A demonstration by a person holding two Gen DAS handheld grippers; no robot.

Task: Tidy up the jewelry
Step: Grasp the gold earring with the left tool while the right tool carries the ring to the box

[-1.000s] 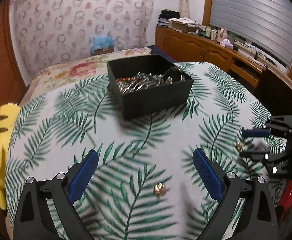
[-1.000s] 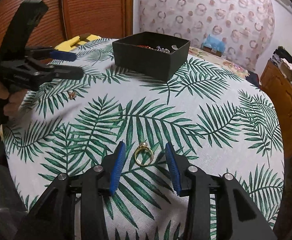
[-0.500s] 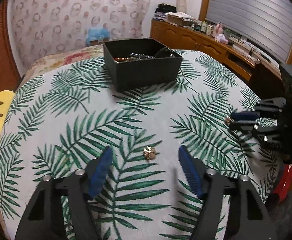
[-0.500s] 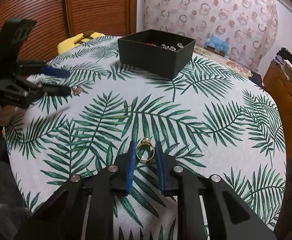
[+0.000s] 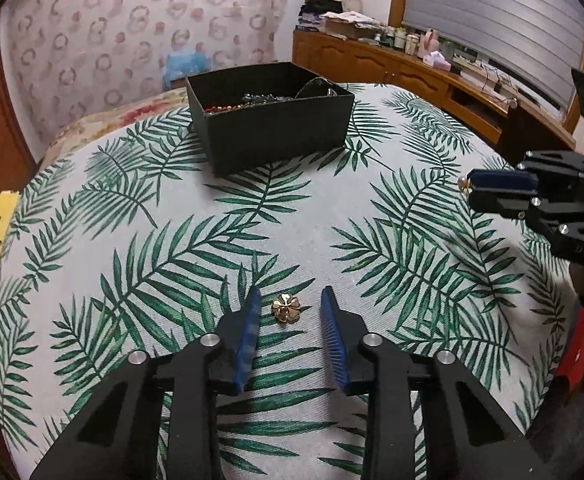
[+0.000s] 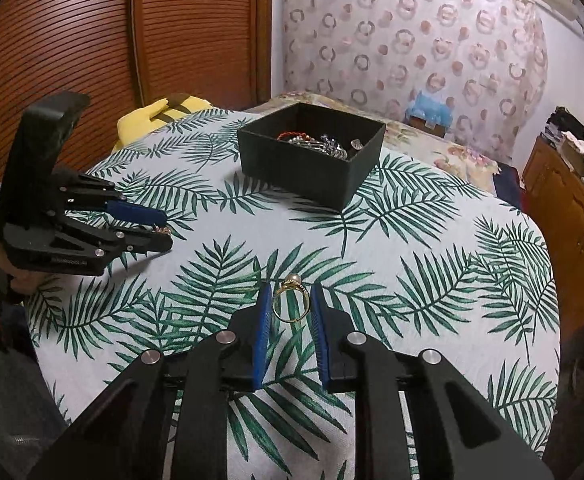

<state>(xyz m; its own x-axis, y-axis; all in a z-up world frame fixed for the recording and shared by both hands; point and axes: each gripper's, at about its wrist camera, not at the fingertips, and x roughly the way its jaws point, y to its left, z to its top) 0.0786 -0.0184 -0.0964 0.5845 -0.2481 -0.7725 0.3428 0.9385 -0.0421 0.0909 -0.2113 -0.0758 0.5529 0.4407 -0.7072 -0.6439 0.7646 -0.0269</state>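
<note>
1. right wrist view: right gripper [image 6: 291, 309] clamps the thin gold ring with a pearl [image 6: 291, 303] by its band; it could twist out on the way to the far black open box of jewelry [image 6: 312, 152].
2. left gripper [image 5: 288, 310] stands narrowly apart around the small gold flower-shaped earring [image 5: 286, 307], flat on the palm-leaf tablecloth [image 5: 372, 240]; the blue pads may ride over it.

On the table [image 6: 432, 264], the box [image 6: 312, 160] sits toward the far side with jewelry [image 6: 320, 142] inside. Nearer, a ring [image 6: 291, 303] lies between the right gripper [image 6: 291, 300] fingers, and a brooch [image 5: 286, 307] lies between the left gripper [image 5: 288, 306] fingers.
</note>
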